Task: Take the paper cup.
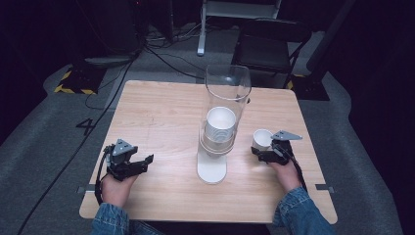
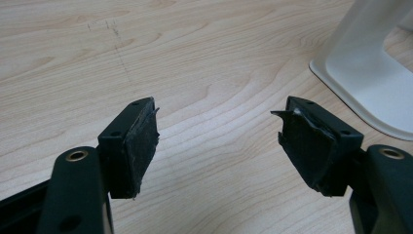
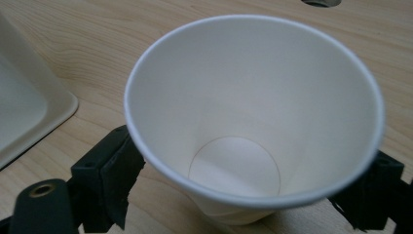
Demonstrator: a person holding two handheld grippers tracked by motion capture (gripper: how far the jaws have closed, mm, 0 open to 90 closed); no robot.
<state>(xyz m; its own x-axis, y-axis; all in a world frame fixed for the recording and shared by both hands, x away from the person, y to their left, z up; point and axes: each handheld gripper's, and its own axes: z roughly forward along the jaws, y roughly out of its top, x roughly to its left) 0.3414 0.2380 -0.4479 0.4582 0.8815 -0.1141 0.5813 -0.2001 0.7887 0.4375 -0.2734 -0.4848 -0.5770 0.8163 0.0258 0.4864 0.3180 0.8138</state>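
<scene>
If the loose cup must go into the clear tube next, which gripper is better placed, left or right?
Probably the right. The right gripper already has the cup between its jaws, beside the tube. The left gripper is open with nothing in it, over bare table on the tube's other side.

Lab/test studio indicated. Wooden table [image 1: 161, 122] is set on grey carpet [image 1: 44, 137] w/ black surroundings. Hazard-striped tape [image 1: 73, 89] and a floor mark "4" [image 1: 85, 125] are seen off the table's far-left corner; cables [image 1: 166, 56], folding chair [image 1: 271, 41] and white stand base [image 1: 201, 49] beyond the far edge.
</scene>
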